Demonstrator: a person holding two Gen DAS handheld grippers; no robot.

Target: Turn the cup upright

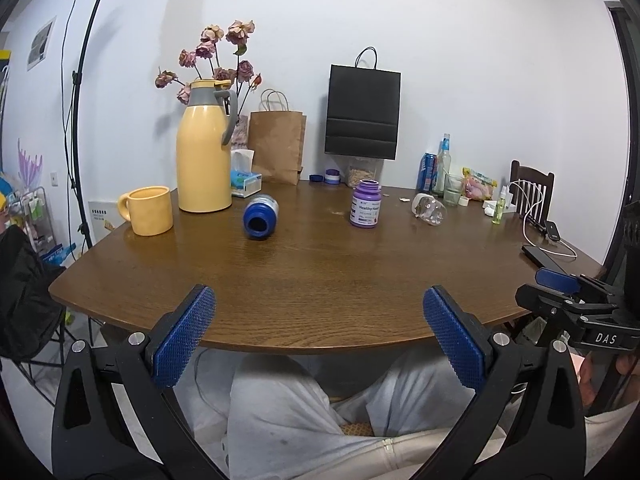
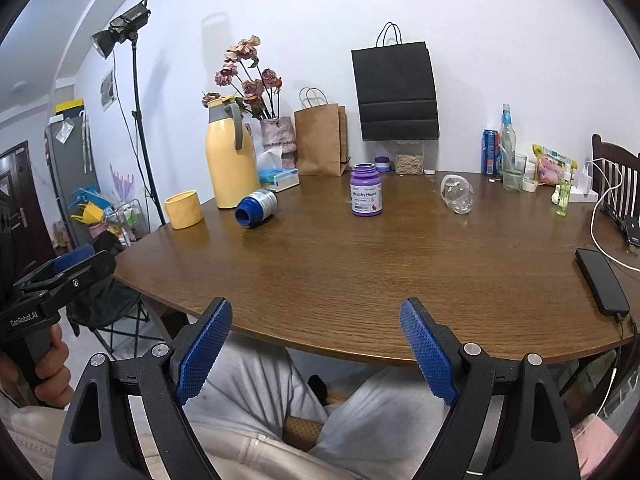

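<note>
Both your left gripper (image 1: 319,334) and right gripper (image 2: 316,350) are spread wide, holding nothing, short of the table (image 1: 320,280). The cup (image 1: 261,216) lies on its side beside the yellow jug (image 1: 204,160), mouth toward you. Being round, it may roll away if a finger nudges it.

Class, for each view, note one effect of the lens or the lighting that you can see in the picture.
Left wrist view: the fisheye bows the table edge into a curve, and the yellow thermos casts a faint shadow high on the wall. Right wrist view: dark corners ring the picture, the tabletop shows a soft sheen near the purple bottle, and the studio lamp faces left.
</note>
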